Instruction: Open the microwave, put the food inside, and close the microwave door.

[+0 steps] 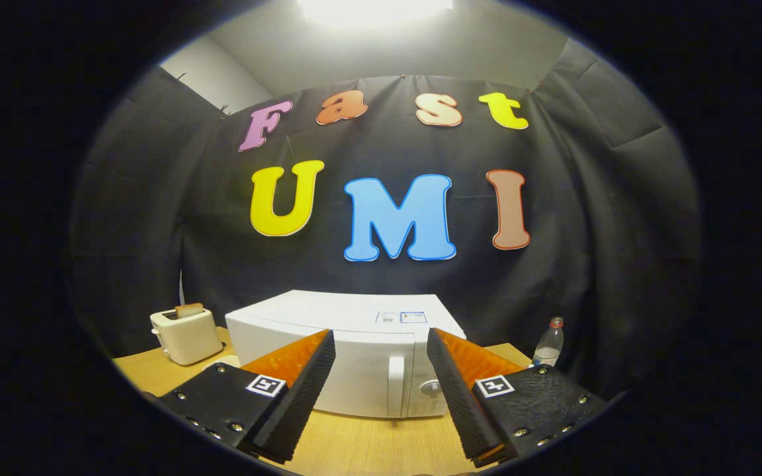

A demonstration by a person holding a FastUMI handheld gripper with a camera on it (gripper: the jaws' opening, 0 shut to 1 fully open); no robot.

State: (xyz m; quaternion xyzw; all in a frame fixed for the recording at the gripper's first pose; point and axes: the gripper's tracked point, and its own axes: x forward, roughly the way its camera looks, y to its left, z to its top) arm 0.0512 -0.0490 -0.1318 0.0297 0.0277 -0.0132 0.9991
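Observation:
A white microwave (354, 330) stands on the wooden table (368, 443), straight ahead of me, with its door shut. Its vertical white handle (395, 387) shows in the gap between my two fingers, with a round knob (431, 387) just right of it. My gripper (381, 344) is open, held a short way in front of the microwave door, with nothing between its fingers. A small white rim (221, 361) peeks out by the left finger at the microwave's left corner; what it is I cannot tell.
A white toaster (186, 334) with a slice of bread in its slot stands to the left of the microwave. A clear plastic bottle (548, 344) with a red cap stands to its right. The black cloth wall hangs close behind.

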